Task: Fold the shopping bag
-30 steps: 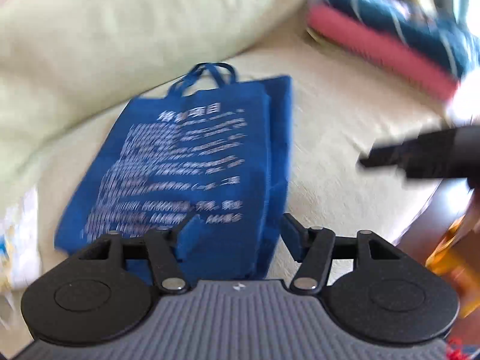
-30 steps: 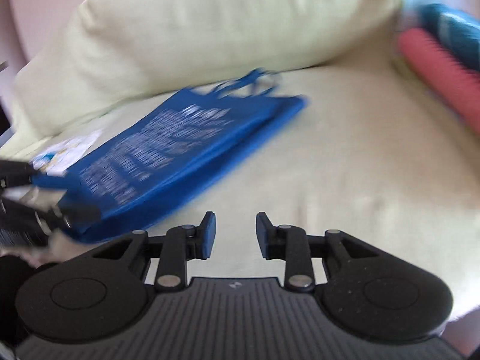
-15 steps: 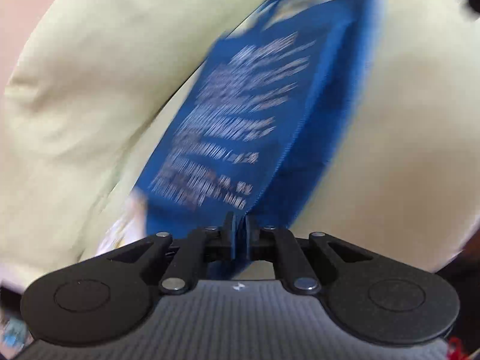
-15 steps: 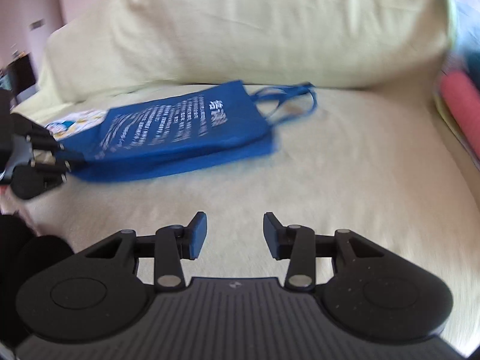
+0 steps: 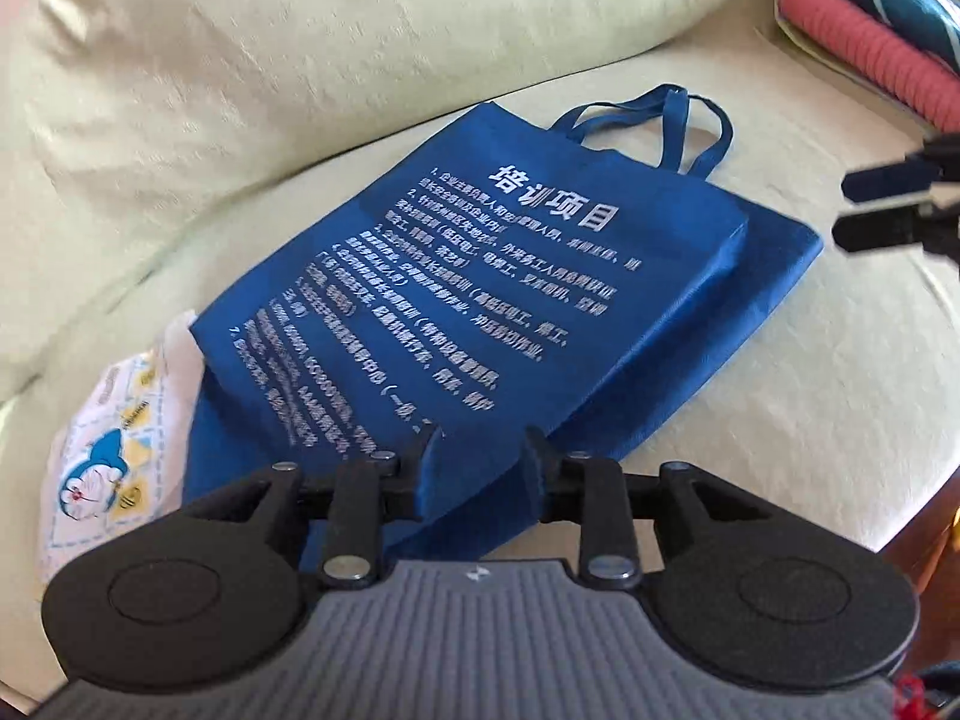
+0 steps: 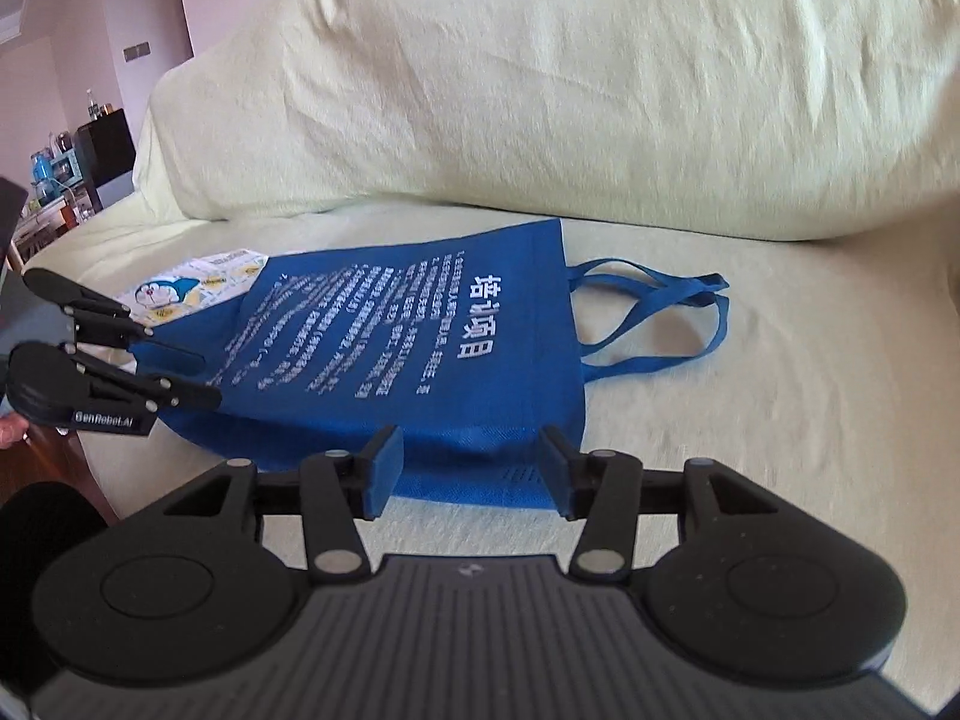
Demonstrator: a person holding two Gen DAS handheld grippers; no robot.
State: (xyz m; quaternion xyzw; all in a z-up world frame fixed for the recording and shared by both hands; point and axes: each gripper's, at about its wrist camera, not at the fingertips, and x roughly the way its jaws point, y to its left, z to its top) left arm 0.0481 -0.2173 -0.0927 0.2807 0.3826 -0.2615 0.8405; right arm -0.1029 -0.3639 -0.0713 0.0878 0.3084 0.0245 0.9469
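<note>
Hovering with jaws apart, the left gripper (image 5: 477, 459) and right gripper (image 6: 468, 465) flank the bag (image 5: 480, 312) on the sofa seat (image 5: 780, 390), grasping nothing.

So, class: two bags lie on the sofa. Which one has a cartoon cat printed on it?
The white bag, tucked partly under the blue shopping bag; the blue one carries only white text.

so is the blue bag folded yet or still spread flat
Spread flat, not folded: the blue bag lies full length on the sofa seat, whole printed panel showing, handles out beyond its top.
</note>
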